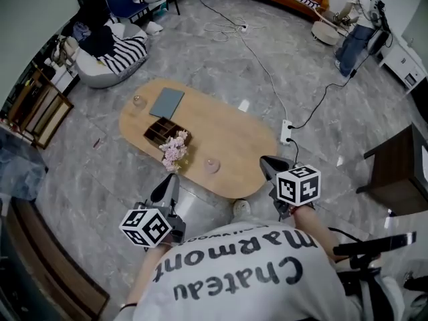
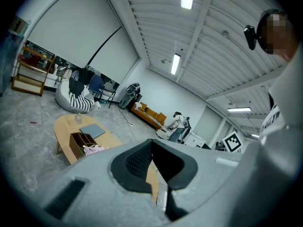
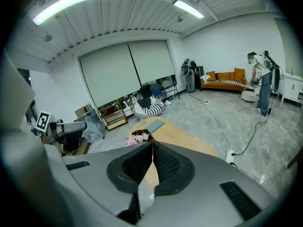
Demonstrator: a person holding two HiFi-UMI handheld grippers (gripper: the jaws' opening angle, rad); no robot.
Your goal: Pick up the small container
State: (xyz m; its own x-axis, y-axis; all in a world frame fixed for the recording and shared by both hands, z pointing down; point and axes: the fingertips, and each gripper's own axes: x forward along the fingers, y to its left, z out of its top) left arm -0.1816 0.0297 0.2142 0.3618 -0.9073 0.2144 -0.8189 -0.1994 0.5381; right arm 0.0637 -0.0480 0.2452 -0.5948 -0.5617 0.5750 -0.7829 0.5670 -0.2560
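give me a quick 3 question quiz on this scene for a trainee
1. True or false: the left gripper and the right gripper are both shut, with nothing between their jaws.
2. What lies right beside the wooden divided box on the table, on the side nearer the person? A) pink flowers B) a laptop C) a kettle
3. Short answer: is either gripper touching the small container?

Key: 1 true. 2 A. 3 no, both grippers are apart from it; it stands untouched near the table edge closest to the person.
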